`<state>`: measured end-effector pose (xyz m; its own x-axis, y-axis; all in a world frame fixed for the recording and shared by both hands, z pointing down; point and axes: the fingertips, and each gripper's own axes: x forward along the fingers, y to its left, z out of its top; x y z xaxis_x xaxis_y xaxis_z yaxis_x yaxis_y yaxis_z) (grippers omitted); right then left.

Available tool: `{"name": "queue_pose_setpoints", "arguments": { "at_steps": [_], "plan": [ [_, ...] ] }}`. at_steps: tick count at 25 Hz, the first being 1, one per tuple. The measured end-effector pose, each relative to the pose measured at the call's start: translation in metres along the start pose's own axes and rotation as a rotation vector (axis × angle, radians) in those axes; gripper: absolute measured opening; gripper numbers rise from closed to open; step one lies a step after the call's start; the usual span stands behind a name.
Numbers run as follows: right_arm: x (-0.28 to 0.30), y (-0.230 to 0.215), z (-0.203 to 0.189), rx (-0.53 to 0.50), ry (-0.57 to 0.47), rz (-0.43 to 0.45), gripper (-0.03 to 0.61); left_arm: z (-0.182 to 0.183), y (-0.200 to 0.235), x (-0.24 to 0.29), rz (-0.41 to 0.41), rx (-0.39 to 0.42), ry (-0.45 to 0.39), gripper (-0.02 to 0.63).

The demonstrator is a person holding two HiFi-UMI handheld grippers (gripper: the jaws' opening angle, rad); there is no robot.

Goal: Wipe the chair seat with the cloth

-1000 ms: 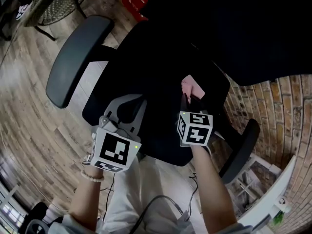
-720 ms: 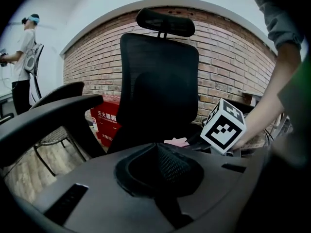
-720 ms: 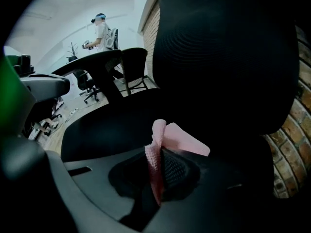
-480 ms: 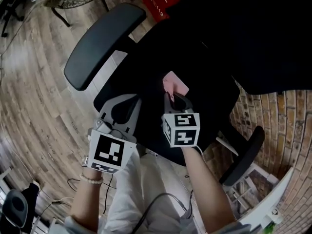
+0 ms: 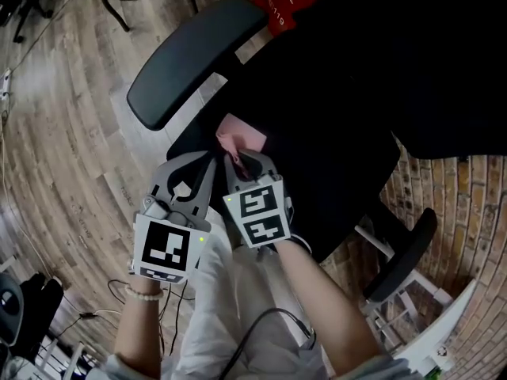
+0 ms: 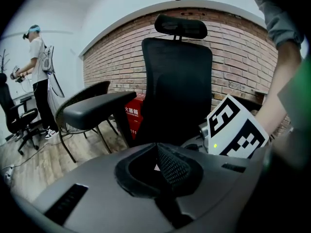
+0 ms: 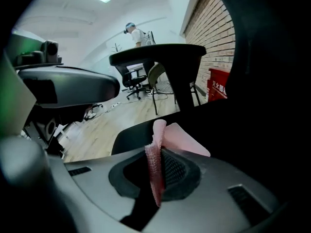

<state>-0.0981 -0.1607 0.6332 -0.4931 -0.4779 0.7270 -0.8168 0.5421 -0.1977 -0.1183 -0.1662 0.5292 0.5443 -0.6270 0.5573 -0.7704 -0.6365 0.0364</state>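
While the right gripper (image 5: 238, 161) pinches a fold of the pink cloth (image 5: 240, 135) at the near left edge of the black chair seat (image 5: 333, 149), the left gripper (image 5: 190, 163) hangs just beside it, jaws pressed together on nothing. With so thin a hold, drag on the seat could likely pull the cloth free. Count: one cloth, one chair, two grippers.

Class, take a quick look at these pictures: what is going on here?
A person with a gripper in each hand is wiping an office chair. The right gripper has its jaws shut on a pink cloth, which lies on the black chair seat near the armrest. The left gripper sits close beside it at the seat's edge, jaws together and holding nothing.
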Motion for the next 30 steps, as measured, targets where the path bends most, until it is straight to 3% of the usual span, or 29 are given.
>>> {"name": "queue_pose_setpoints", "arguments": {
  "at_steps": [5,13,22,30],
  "plan": [
    [0.004,0.028,-0.001,-0.041,0.014,0.046,0.054,-0.002,0.008,-0.013,0.022,-0.015,0.003,0.018],
    [-0.006,0.012,-0.011,-0.093,0.046,-0.021,0.054,-0.007,-0.001,-0.004,0.000,-0.003,0.024,0.018],
    [-0.044,-0.054,-0.051,0.034,0.079,-0.184,0.054,0.009,-0.042,0.029,-0.104,0.046,0.019,0.018],
    [-0.100,-0.121,-0.101,0.208,0.092,-0.371,0.054,0.030,-0.096,0.062,-0.207,0.102,0.010,0.018]
  ]
}}
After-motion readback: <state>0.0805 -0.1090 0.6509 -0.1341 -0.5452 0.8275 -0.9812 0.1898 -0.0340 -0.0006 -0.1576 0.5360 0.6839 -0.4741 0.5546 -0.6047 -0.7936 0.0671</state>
